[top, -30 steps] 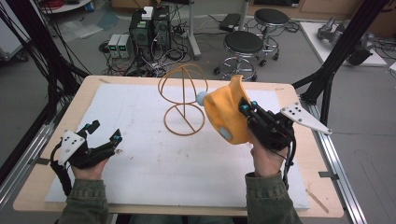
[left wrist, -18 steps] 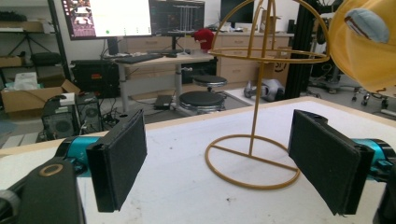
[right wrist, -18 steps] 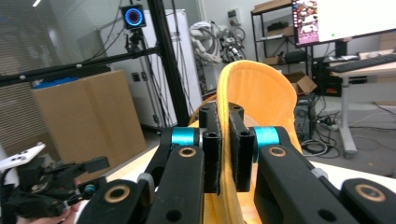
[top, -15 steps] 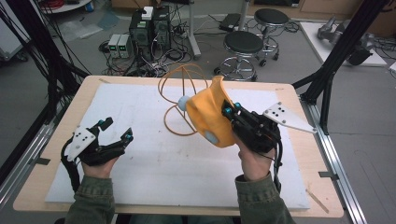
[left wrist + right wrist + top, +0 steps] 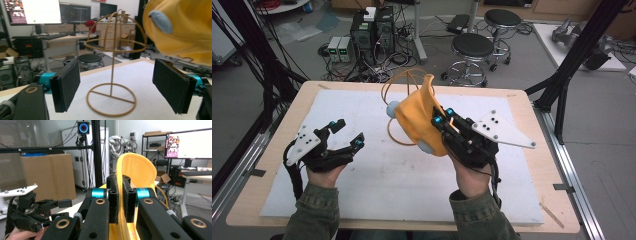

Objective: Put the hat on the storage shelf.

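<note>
Count: 1 yellow cap [image 5: 417, 122] clamped in right gripper [image 5: 440, 116], 1 wire cap stand [image 5: 113, 67] ahead of left gripper [image 5: 346, 134], 2 stools [image 5: 472, 46] beyond worktop [image 5: 532, 165].

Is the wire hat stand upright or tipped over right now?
Upright. In the left gripper view the wire hat stand has its ring base flat on the white mat, its post vertical and its dome on top.

— What does the person wear?
— Olive-green fabric sleeves [image 5: 314, 212].
— And the tools?
— The black left gripper [image 5: 346, 134] and the black right gripper [image 5: 442, 116] have blue rings by the jaws, brass-ringed screws, flat dark pads [image 5: 67, 85], grey three-cornered plates and black cables.
</note>
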The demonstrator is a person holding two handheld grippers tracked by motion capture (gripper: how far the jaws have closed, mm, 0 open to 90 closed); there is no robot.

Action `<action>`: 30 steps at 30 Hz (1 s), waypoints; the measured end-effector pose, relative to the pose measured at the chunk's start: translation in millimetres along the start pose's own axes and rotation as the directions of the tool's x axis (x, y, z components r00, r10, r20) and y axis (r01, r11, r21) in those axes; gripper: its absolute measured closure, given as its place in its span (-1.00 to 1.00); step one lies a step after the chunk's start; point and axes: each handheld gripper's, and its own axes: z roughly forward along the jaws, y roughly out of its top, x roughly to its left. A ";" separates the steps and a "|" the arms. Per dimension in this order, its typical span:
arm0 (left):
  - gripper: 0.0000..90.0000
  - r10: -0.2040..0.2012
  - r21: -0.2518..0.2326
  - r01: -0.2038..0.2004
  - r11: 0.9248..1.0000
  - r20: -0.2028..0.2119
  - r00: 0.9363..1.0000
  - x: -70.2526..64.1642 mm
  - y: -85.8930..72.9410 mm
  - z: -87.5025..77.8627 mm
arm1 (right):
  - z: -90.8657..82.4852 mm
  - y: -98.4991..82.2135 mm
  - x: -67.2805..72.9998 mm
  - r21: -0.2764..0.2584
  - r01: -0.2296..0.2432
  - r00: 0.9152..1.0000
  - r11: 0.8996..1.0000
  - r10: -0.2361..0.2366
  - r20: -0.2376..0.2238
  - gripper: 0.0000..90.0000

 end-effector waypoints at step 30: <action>-0.38 -0.171 -0.069 0.190 0.979 0.217 0.961 -3.8 16.4 43.2 | 7.0 -3.6 16.4 0.004 -0.024 0.994 1.000 0.024 -0.107 0.91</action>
